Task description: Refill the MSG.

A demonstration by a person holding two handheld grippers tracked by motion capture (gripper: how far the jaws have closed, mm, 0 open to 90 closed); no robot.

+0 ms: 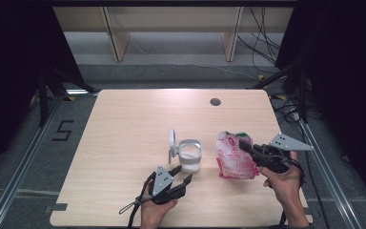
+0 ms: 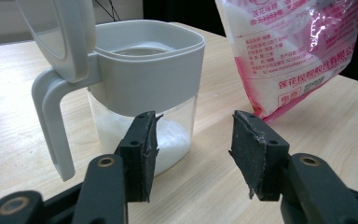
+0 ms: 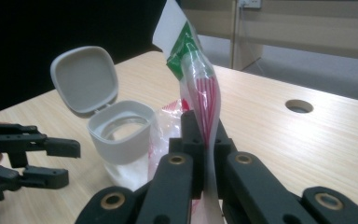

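Bag (image 3: 200,88) pinched between right tongs (image 3: 204,140)

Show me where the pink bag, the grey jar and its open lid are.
pink bag (image 1: 233,160), high view, middle of its front.
grey jar (image 2: 149,77), left gripper view, its grey collar.
open lid (image 3: 85,78), right gripper view, inner face.

The bag (image 2: 303,51) print is too small to read, its top cropped.

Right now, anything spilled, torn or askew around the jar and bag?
No spill shows. The bag is pinched in the right claw. The left claw's pads look frayed at the edges. The jar stands upright, lid open.
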